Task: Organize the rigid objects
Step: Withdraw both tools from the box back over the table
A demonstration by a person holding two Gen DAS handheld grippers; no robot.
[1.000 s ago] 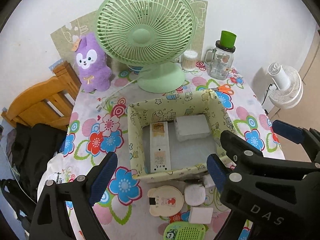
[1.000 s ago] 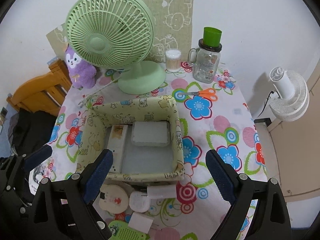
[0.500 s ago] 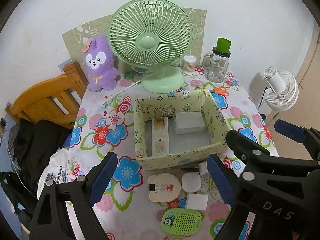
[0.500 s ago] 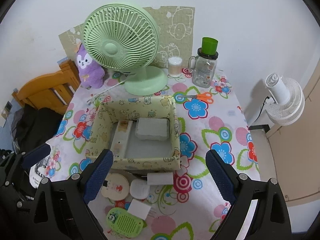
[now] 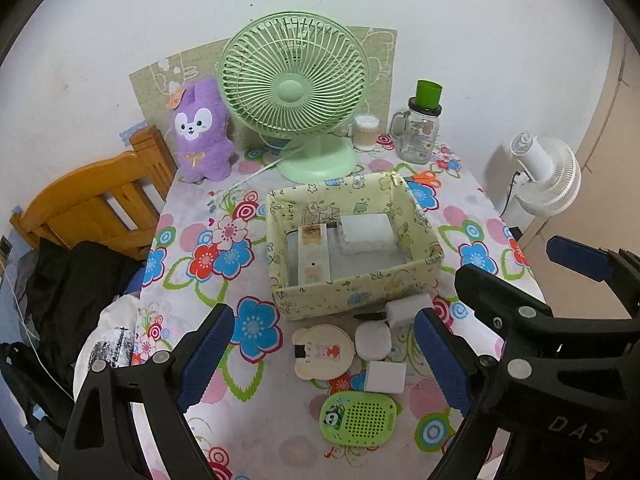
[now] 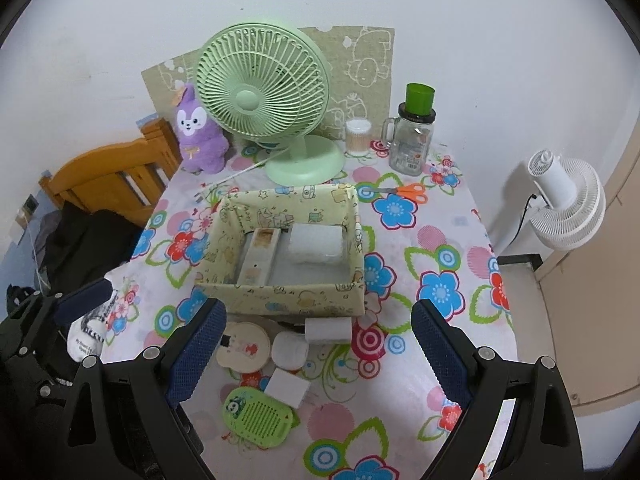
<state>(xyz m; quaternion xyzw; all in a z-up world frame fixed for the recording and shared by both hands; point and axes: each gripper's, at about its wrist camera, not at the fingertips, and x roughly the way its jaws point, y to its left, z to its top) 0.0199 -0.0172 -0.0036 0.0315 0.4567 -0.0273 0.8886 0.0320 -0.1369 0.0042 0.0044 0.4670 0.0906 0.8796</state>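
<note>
Your left gripper (image 5: 320, 354) is opening, its fingers (image 5: 208, 350) wide with nothing between them but the tabletop (image 5: 248, 420) below. Your right gripper (image 6: 316, 350) has its fingers (image 6: 436, 346) wide too, holding nothing. Under both, at 6 o'clock of the box (image 5: 352, 292), lie a bear case (image 5: 322, 352), a round white case (image 5: 373, 340), two white blocks (image 5: 386, 376) and a green speaker (image 5: 358, 418). In the box lie a remote (image 5: 313, 252) and a white pack (image 5: 366, 232). At 12 o'clock stands a fan (image 5: 294, 92).
</note>
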